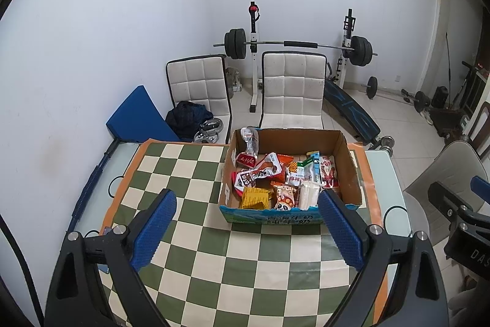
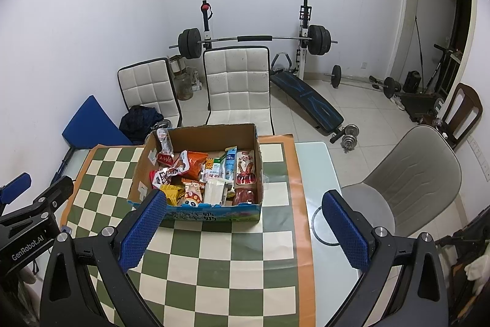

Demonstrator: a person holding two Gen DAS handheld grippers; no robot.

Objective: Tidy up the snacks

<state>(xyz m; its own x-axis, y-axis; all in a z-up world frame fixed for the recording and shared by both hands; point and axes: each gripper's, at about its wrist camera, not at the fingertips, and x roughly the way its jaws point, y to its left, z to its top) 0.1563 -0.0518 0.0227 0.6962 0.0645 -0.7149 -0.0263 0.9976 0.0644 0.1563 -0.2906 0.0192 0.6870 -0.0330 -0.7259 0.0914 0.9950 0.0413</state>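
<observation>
An open cardboard box [image 1: 352, 170] full of snack packets stands on the far side of the green-and-cream checkered mat [image 1: 214, 250]; it also shows in the right wrist view [image 2: 141, 173]. Inside lie a yellow packet [image 1: 255, 197], a panda packet [image 1: 284, 198], red packets [image 2: 245, 170] and a clear bottle [image 1: 250, 140]. My left gripper [image 1: 246, 213] is open and empty, held above the mat in front of the box. My right gripper [image 2: 243, 215] is open and empty, in front of the box's right corner.
The glass table [image 2: 312, 161] shows past the mat's orange border. Two white padded chairs [image 1: 292, 88] stand behind the table, a grey chair [image 2: 413, 180] at the right. A barbell rack [image 2: 254, 39], a bench and dumbbells stand on the tiled floor beyond.
</observation>
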